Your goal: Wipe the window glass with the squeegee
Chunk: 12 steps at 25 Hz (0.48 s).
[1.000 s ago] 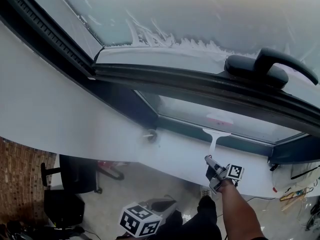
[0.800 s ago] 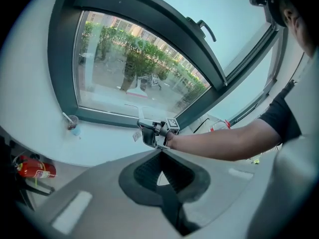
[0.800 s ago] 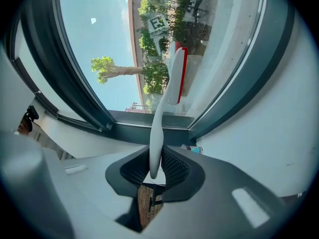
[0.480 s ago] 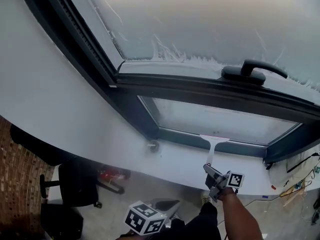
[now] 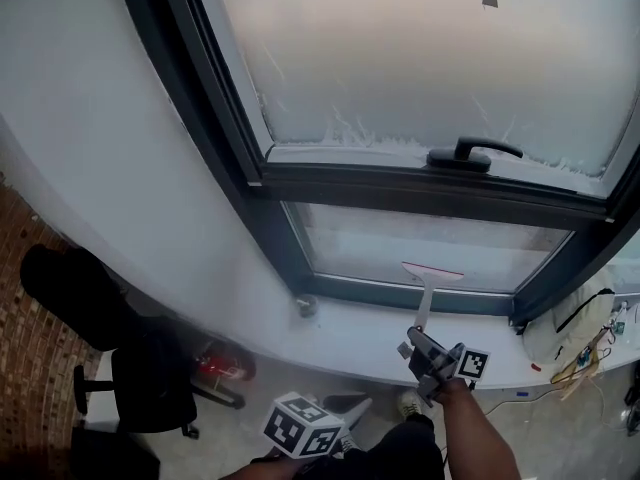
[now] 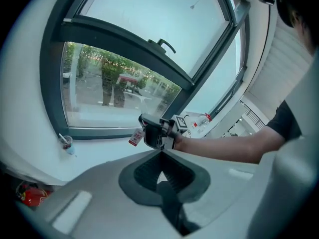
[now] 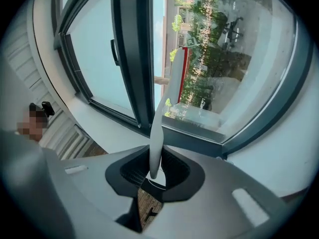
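A white squeegee (image 5: 424,303) with a red-edged blade (image 5: 432,269) stands up against the lower window pane (image 5: 380,240), its blade low on the glass. My right gripper (image 5: 417,343) is shut on the handle's bottom end. In the right gripper view the handle (image 7: 156,143) rises from between the jaws and the blade (image 7: 178,76) lies along the glass. My left gripper (image 5: 305,426) hangs low, away from the window. Its jaws (image 6: 161,152) are shut with nothing in them, and it looks at the right gripper (image 6: 157,132). The upper pane (image 5: 420,58) is frosted.
A black window handle (image 5: 470,155) sits on the dark frame between the panes. A small cup (image 5: 305,307) stands on the white sill (image 5: 360,343). Black chairs (image 5: 150,373) and a red object (image 5: 225,361) are on the floor at left. A bag and cables (image 5: 575,333) lie at the sill's right end.
The head view has drawn back and now takes in much more of the upper pane. The right gripper still holds the squeegee low on the lower pane. The left gripper stays low.
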Motion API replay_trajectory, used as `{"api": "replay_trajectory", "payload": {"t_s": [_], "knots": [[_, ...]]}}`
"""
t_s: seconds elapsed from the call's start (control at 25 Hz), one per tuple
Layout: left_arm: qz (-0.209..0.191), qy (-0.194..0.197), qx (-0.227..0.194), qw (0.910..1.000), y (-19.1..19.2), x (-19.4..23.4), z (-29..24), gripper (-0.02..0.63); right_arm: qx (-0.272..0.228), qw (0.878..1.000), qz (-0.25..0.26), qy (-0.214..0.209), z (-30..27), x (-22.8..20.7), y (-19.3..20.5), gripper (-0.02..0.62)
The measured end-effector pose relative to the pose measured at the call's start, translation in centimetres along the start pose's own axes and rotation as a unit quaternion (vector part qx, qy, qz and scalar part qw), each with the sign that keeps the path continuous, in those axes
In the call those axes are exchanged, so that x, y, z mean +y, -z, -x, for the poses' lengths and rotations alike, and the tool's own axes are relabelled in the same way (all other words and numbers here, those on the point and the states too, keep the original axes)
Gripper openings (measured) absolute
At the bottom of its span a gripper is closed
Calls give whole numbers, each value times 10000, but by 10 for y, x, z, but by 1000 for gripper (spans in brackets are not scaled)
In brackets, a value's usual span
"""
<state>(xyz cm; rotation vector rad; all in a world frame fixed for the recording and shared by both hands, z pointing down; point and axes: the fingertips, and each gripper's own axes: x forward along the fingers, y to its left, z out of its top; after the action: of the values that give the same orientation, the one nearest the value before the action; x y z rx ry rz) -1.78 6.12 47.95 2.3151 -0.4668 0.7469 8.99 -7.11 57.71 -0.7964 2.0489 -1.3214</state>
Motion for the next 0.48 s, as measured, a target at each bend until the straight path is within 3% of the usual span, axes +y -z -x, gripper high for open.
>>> {"api": "replay_trajectory", "payload": {"t_s": [0.28, 0.48], "knots": [[-307, -5, -30, 9995, -20, -26, -21, 0, 6, 9994, 322, -121, 28, 25, -50, 84], [-232, -60, -108, 9997, -45, -41, -48, 0, 85, 9991, 397, -98, 53, 29, -96, 84]]}}
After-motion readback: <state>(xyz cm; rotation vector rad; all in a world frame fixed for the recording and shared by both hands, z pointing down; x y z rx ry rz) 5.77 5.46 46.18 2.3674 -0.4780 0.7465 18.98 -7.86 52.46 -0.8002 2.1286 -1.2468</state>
